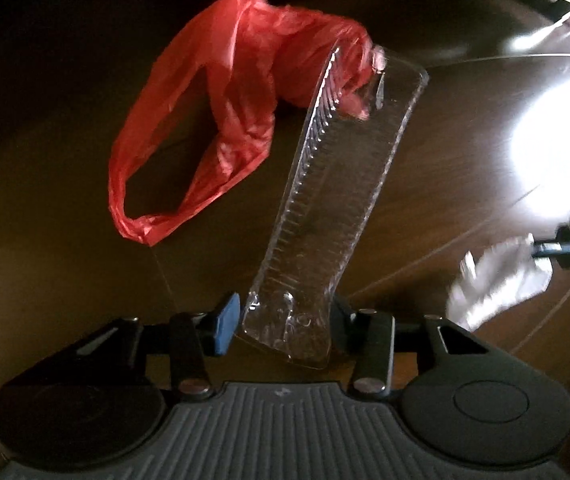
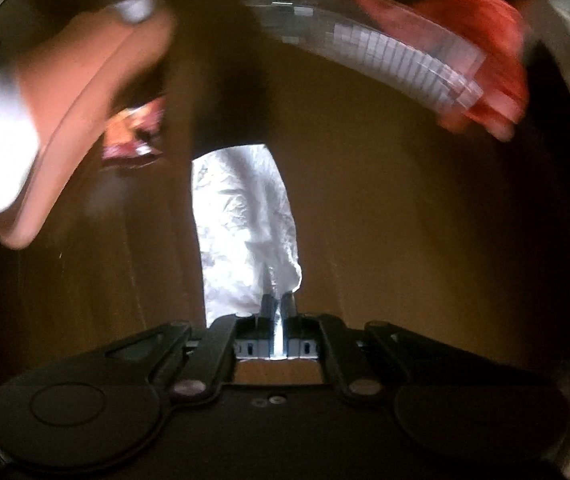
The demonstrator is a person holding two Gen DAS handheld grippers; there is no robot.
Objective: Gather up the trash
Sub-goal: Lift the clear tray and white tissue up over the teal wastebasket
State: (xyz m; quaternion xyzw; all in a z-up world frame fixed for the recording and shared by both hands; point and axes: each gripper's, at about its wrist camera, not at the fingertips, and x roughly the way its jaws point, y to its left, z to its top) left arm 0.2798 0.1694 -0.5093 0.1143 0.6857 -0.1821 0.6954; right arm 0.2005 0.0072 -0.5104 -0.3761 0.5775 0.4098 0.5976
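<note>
The clear plastic tray (image 1: 325,184), a ribbed see-through piece of trash, stands between the pads of the left tool (image 1: 285,322), its near end squeezed at the base and the rest of it reaching away over the dark wooden floor (image 1: 65,60). Its far corner lies against or pokes into the red plastic bag (image 1: 237,92), which hangs crumpled with one handle loop open; whether the tray is actually inside the bag's mouth cannot be told from here. The left tool is partly closed on the tray, gripping only that one narrow end, so the long, slick body could pivot or slide out, and a hard squeeze may simply buckle the thin plastic until it pops free. If the tray catches on the handle loop instead of the opening, it would drag the bag aside and drop beside it. The right tool (image 2: 277,304) is clamped tight on a crumpled white sheet (image 2: 245,224), paper or a wrapper by the look of it, pinched at one edge with most of it hanging loose; the light piece could tear or flutter out during a quick swing. In the blurred right view a pinkish slipper-like shape (image 2: 81,108) and a colourful wrapper (image 2: 135,132) sit near the path, and the two tools work close enough that their loads could collide at the bag.
</note>
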